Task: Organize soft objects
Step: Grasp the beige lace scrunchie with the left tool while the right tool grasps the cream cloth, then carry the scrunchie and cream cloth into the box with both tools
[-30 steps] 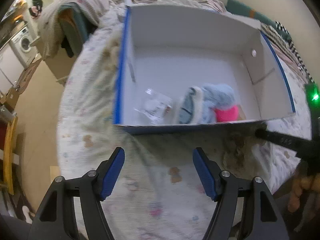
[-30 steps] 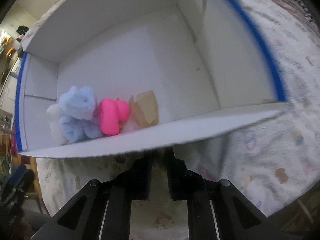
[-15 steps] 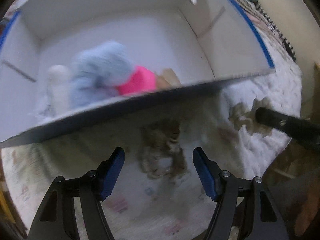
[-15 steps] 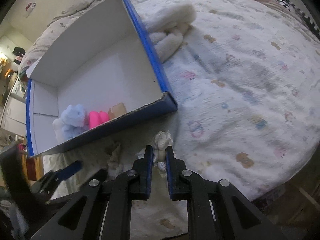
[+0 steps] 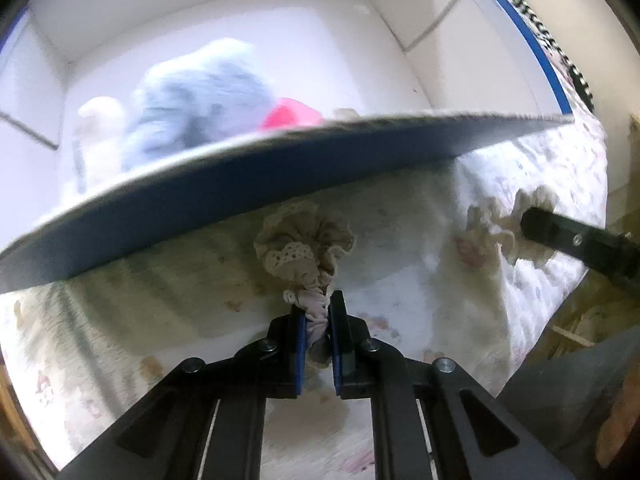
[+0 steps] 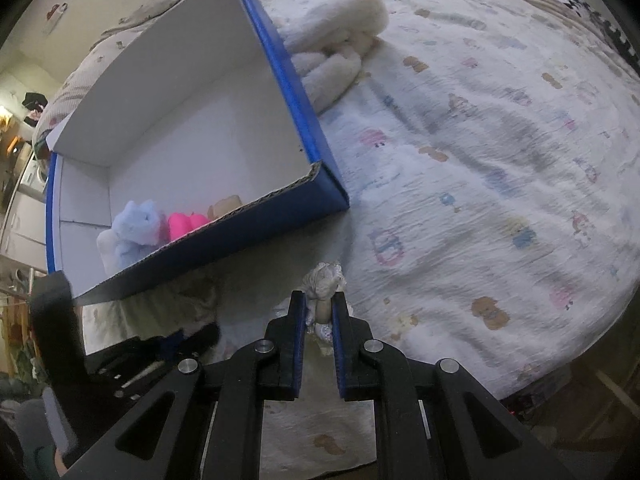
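Note:
My left gripper [image 5: 318, 314] is shut on a beige lace scrunchie [image 5: 306, 240] that lies on the bed just before the box's near wall. My right gripper [image 6: 319, 307] is shut on a second pale frilly scrunchie [image 6: 325, 280] on the bed near the box's corner; it also shows in the left wrist view [image 5: 504, 224]. The blue cardboard box [image 6: 256, 208] with a white inside holds a light blue plush [image 6: 136, 224], a pink soft toy [image 6: 182, 226] and a tan piece [image 6: 226, 204] along its near wall.
The box stands on a bed with a white patterned sheet [image 6: 480, 152]. A cream fluffy plush [image 6: 340, 48] lies against the box's outer right wall. The bed's edge [image 6: 560, 360] runs close on the right, with the room's floor and furniture to the left.
My left gripper moved in closer to the box and shut on the beige scrunchie. My right gripper keeps its hold on the other scrunchie, drawn slightly nearer.

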A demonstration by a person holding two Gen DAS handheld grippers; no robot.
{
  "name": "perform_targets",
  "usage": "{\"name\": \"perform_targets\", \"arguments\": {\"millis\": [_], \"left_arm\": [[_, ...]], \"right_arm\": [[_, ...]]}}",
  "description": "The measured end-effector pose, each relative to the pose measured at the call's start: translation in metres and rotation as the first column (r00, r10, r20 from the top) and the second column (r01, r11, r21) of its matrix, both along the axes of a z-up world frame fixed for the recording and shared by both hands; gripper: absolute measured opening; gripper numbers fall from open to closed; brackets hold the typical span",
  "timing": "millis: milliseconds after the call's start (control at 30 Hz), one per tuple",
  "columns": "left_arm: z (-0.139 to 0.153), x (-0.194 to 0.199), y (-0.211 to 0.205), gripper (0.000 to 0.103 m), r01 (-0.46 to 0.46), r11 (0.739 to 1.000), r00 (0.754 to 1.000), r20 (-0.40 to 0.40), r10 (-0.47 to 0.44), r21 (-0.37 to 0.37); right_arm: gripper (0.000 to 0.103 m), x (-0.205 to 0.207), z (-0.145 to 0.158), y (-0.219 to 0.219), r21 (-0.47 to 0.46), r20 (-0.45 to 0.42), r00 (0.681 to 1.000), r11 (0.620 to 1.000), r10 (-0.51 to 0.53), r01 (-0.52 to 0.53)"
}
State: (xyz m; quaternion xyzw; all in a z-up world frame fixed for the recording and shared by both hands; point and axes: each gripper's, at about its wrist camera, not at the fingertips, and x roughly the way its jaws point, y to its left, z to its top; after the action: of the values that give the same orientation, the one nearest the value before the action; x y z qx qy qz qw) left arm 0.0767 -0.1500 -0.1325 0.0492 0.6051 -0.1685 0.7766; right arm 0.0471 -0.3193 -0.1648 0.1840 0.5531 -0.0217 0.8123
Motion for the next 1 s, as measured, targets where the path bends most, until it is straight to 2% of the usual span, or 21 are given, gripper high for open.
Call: {"name": "perform_targets", "arguments": {"millis": [200,533,600,833,1000], "left_arm": [[0.018,-0.010,0.027,0.009,-0.053,0.998,0.998,0.036,0.053,-0.016],[0.039,-0.026,0.095,0.010,-0.158,0.987,0.984,0.092,0.155,0.028],[0.054,-0.031,0.111,0.009,-0.182,0.983,0.978,0.108,0.178,0.026],[0.122,-0.056,0.146,0.010,-0.195,0.980,0.951,0.239,0.197,-0.032],[0.149,-0.053,0.132,0.010,-0.196,0.979,0.930,0.305,0.204,-0.057]], "right_arm": [[0.014,0.002,-0.005,0.011,-0.005,-0.014,1.000,1.000,0.022,-0.022],[0.014,0.017,-0.013,0.045,-0.007,-0.032,0.993,0.993,0.115,-0.115],[0.014,0.019,-0.010,0.053,-0.007,-0.028,0.990,0.990,0.141,-0.141],[0.014,0.017,-0.001,0.075,0.004,-0.015,0.974,0.974,0.226,-0.226],[0.014,0.008,0.026,0.078,0.030,0.040,0.964,0.964,0.262,-0.263]]}}
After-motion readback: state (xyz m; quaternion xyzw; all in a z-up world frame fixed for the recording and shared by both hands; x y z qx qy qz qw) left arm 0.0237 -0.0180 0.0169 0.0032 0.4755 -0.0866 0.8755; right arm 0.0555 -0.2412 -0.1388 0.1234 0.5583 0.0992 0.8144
